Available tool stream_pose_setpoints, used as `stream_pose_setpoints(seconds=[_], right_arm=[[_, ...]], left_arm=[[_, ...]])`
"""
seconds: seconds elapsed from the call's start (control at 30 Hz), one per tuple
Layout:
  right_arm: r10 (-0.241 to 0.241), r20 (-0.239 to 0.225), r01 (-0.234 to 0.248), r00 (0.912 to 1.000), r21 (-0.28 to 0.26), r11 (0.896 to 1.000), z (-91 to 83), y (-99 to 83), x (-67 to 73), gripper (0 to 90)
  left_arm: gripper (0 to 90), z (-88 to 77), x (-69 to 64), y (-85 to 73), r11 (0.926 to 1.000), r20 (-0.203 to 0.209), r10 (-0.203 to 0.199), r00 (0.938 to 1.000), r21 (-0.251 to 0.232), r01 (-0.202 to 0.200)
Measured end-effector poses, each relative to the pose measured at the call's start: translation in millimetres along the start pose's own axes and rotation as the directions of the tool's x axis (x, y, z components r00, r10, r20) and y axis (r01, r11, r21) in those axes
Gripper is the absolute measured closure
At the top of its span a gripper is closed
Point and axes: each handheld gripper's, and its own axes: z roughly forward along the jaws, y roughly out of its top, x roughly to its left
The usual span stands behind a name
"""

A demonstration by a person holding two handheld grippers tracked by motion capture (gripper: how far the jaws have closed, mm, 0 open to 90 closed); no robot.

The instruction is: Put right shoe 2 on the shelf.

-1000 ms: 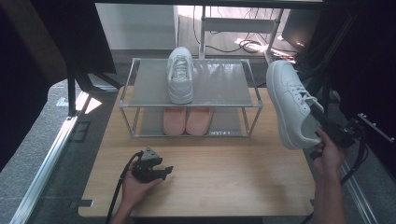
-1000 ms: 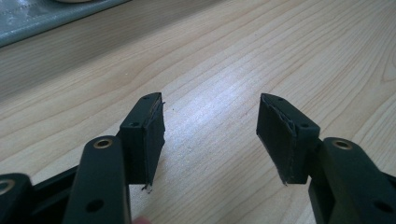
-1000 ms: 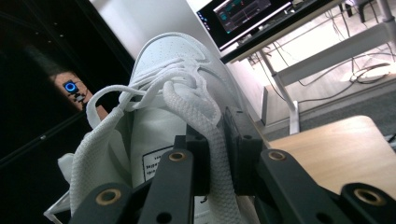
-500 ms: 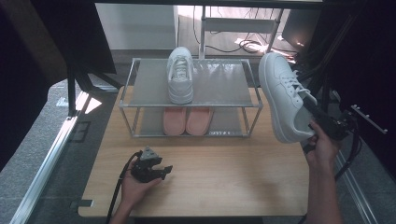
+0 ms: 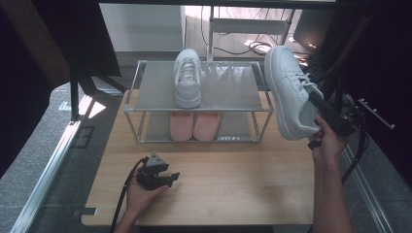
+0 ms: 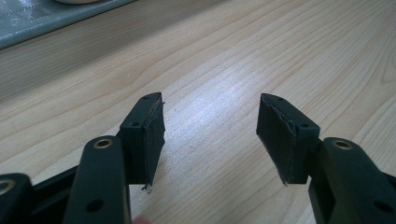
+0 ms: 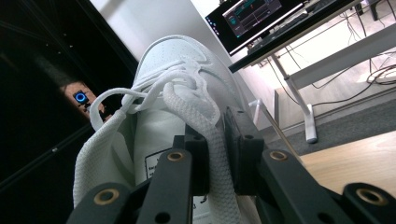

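Right gripper (image 5: 324, 112) clamps the sneaker's (image 5: 290, 92) collar, arm raised beside the rack (image 5: 199, 87); left gripper (image 5: 156, 174) rests, jaws apart.

Held sneaker (image 5: 290, 92): we see it white all over, laces and perforated toe too (a small white label with dark print sits inside).
Sneaker on the rack's top shelf (image 5: 187, 77): white with a greyish cast, white laces.
Pair on the lower shelf (image 5: 195, 125): we read them as plain salmon pink.
Rack (image 5: 228, 87): silvery grey frame, pale grey shelves.
Table (image 5: 233, 174): light wood, fine brown grain lines.
Right gripper (image 7: 215, 154): black jaws, brass-coloured screw rings.
Left gripper (image 6: 210, 133): black jaws and pads, a grey plate on top in the high view.
Monitor (image 7: 254, 14): dark screen with teal and red patches.
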Motion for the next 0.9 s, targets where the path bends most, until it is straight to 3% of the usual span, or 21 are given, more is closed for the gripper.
stream_pose_setpoints(seconds=[0.33,0.9], right_arm=[[0.01,-0.019,-0.01,0.9998,0.001,1.0,26.4,-3.5,20.5,79.5],[0.022,0.016,-0.023,0.9996,0.026,0.999,72.2,-10.9,50.2,78.6]], left_arm=[[42.6,-1.2,0.8,0.0,1.0,0.0,-0.001,1.0,-0.004,0.001],[42.6,-2.7,1.5,0.2,0.9999,0.008,-0.003,1.0,-0.012,0.003]])
